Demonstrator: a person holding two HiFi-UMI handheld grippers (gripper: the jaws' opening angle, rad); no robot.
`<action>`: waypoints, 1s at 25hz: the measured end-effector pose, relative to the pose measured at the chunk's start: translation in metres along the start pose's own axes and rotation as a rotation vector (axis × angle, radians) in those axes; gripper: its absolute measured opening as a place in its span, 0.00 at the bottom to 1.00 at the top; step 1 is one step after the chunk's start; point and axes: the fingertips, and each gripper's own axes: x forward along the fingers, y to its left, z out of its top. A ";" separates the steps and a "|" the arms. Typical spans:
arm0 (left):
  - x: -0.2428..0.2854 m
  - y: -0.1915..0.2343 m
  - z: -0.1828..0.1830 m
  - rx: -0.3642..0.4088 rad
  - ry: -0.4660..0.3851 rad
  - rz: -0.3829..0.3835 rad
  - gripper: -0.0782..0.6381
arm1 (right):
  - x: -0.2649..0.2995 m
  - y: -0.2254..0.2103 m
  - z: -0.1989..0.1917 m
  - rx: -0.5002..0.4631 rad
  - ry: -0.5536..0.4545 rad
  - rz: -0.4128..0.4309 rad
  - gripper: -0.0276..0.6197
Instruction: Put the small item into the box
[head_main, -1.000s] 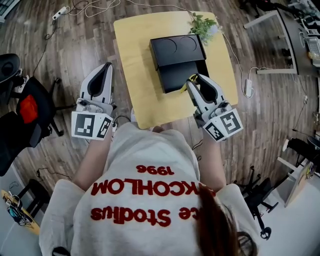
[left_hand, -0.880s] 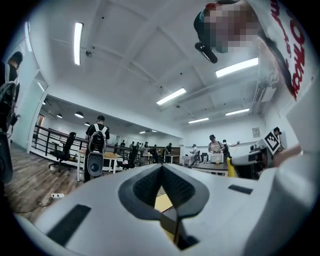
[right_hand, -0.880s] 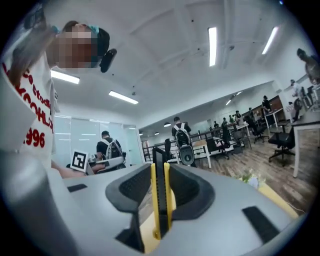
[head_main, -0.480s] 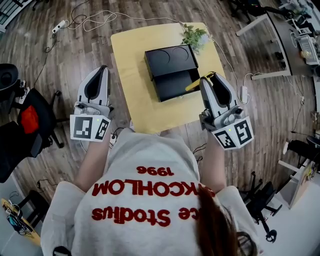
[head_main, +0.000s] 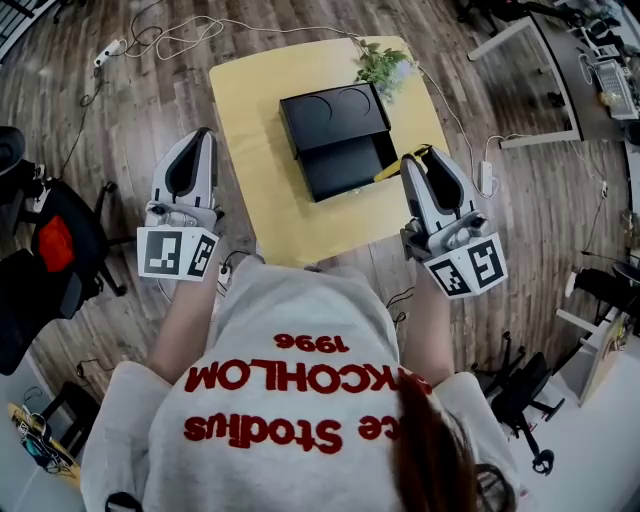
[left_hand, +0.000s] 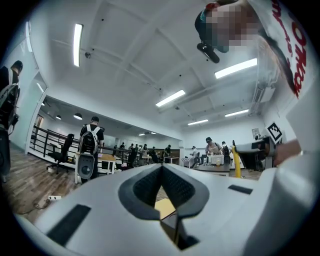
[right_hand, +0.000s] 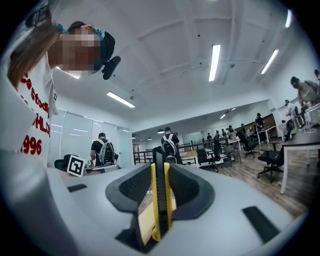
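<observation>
Beside the open black box (head_main: 335, 112) on the yellow desk (head_main: 250, 150), right tongs (head_main: 416, 157) clamp a slim yellow-black cutter (head_main: 390, 170); left tongs (head_main: 206, 133) are closed, empty.

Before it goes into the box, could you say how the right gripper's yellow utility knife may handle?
The yellow utility knife looks stiff: it stands straight between the right gripper's pads. Slim and flat, it probably won't roll, though smooth sides might slip.

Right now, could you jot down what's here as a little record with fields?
Table: yellow
Box: black, looks open, on the table
Plant: at the table's far corner
Right gripper: shut on a yellow and black item, by the box's right edge
Left gripper: shut, empty, left of the table
</observation>
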 end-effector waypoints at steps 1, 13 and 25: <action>0.002 -0.001 -0.002 -0.002 0.006 -0.003 0.12 | 0.000 -0.003 -0.004 0.005 0.008 -0.005 0.22; 0.015 -0.003 -0.044 -0.040 0.112 0.004 0.12 | 0.030 -0.033 -0.098 0.025 0.218 -0.016 0.23; 0.006 -0.001 -0.077 -0.069 0.201 0.042 0.12 | 0.052 -0.063 -0.229 0.087 0.603 -0.028 0.23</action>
